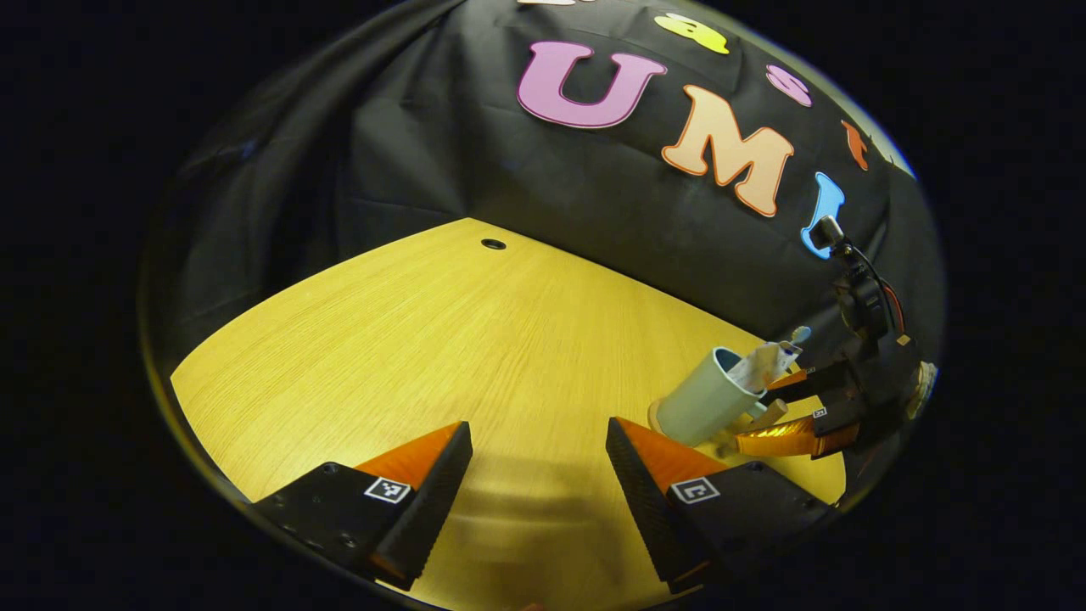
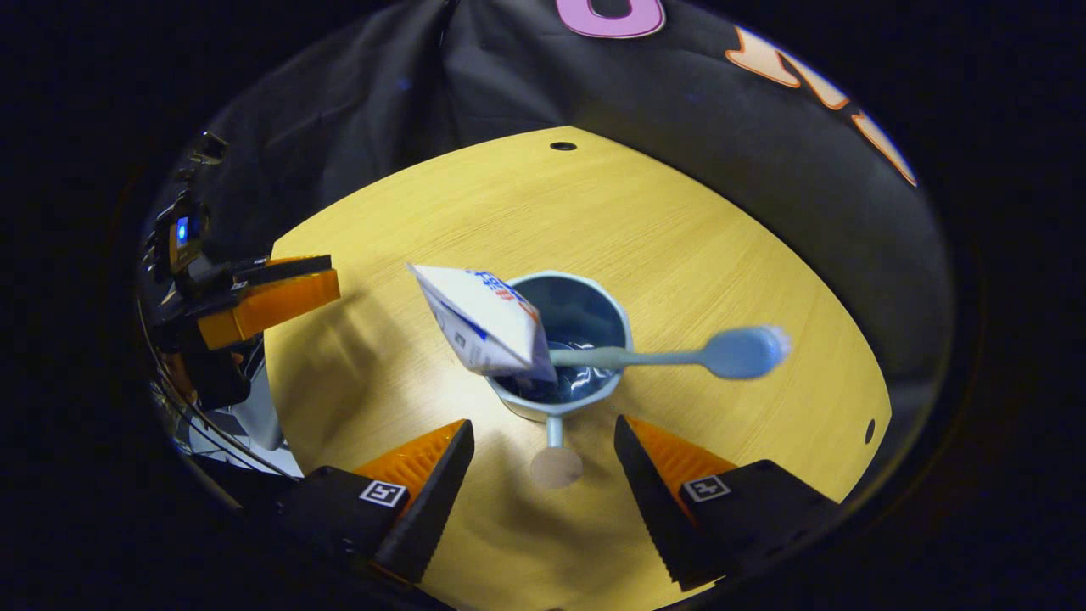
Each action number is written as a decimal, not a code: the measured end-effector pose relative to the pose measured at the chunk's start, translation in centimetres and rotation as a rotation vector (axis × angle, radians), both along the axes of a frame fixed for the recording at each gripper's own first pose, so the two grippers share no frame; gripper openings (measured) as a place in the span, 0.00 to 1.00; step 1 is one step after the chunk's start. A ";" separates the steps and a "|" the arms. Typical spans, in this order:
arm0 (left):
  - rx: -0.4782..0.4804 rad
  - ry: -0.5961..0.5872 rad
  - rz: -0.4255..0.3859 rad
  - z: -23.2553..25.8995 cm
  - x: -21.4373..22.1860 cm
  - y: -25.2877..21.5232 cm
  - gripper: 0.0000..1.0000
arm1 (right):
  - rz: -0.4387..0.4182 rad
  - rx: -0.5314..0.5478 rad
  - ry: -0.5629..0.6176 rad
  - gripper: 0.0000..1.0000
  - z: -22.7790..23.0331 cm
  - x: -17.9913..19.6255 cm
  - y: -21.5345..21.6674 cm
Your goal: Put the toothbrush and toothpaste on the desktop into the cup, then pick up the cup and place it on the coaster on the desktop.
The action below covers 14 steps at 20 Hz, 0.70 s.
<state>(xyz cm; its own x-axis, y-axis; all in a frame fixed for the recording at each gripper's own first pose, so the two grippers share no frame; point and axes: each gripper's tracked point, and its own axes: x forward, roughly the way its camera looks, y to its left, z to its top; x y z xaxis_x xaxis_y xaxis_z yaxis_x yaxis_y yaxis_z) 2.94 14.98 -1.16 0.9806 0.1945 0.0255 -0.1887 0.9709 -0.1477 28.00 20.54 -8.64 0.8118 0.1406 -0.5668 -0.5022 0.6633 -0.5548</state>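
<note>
In the right gripper view we see our left tool (image 2: 280, 293) released at far left; then the toothpaste (image 2: 484, 322) and toothbrush (image 2: 679, 355) lean in the cup (image 2: 564, 339) mid-bench (image 2: 679, 221), our right tool (image 2: 543, 475) released astride its handle.

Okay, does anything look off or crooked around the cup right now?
Nothing spilled or damaged. The cup stands upright on the table, with the toothpaste and toothbrush leaning out over opposite sides of its rim, as long items would.
</note>
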 end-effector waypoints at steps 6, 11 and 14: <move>0.035 -0.001 -0.066 1.2 0.5 -5.2 0.94 | -0.086 0.159 -0.124 1.00 2.2 -3.0 -3.6; 0.071 0.010 -0.127 2.1 0.0 -9.9 0.94 | -0.157 0.301 -0.235 1.00 4.7 -6.6 -7.4; 0.109 0.016 -0.164 2.3 -0.2 -12.1 0.94 | -0.182 0.395 -0.298 1.00 5.8 -8.7 -8.5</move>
<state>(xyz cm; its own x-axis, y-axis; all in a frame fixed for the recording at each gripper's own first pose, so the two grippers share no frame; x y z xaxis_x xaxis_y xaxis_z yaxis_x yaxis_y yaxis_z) 2.74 2.90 1.14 0.9993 0.0295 0.0218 -0.0286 0.9988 -0.0386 19.31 12.04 -2.84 0.9608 0.1389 -0.2399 -0.2184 0.9124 -0.3463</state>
